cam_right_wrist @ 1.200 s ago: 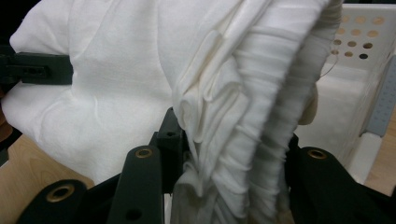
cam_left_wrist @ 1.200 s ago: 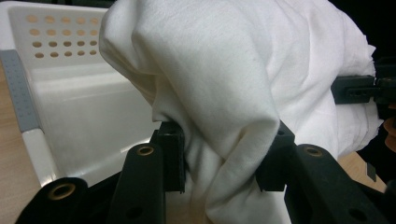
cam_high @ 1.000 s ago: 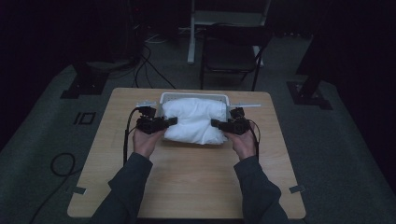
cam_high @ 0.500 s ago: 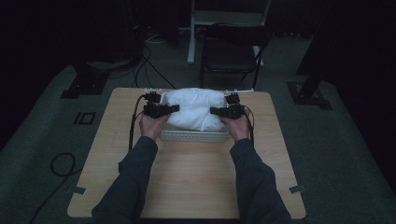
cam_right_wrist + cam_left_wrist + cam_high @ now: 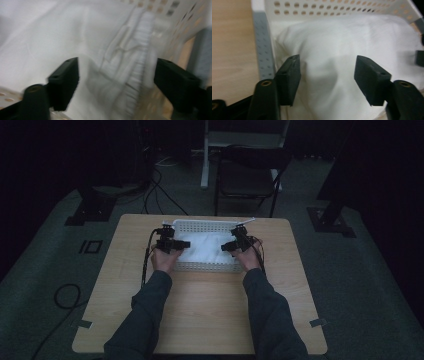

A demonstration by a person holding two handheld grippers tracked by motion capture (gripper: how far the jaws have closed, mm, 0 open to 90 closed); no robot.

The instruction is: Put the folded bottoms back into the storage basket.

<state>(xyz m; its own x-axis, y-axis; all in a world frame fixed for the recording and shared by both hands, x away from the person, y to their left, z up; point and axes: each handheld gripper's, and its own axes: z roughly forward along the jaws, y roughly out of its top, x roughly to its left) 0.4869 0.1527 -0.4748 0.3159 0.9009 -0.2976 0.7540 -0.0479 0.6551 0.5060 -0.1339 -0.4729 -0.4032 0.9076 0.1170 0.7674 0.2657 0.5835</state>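
Two tongs, left (image 5: pixel 325 80) and right (image 5: pixel 115 85), both jaws wide apart, holding nothing. Cloth (image 5: pixel 202 247) in basket (image 5: pixel 210 226), frame centre, on bench (image 5: pixel 205 320). Cloth likely soft, light, floppy; pinch bunched fold near ends.

The room is dim, its edges falling away into near black. A light wooden table (image 5: pixel 200 320) with rounded corners stands on a grey-green carpeted floor (image 5: pixel 350 285). Beyond its far edge sits a dark folding chair (image 5: pixel 250 175), and behind that rises a pale upright post (image 5: pixel 205 155) on a light base. A dark stand foot (image 5: pixel 87 212) rests on the floor at the far left of the table, and another dark base plate (image 5: pixel 331 220) lies at the far right. Black cables (image 5: pixel 160 185) trail over the carpet behind the table, and 1 cable loops (image 5: pixel 62 295) on the floor at the left. Small strips of tape (image 5: pixel 318 322) mark the floor near the table's front corners.
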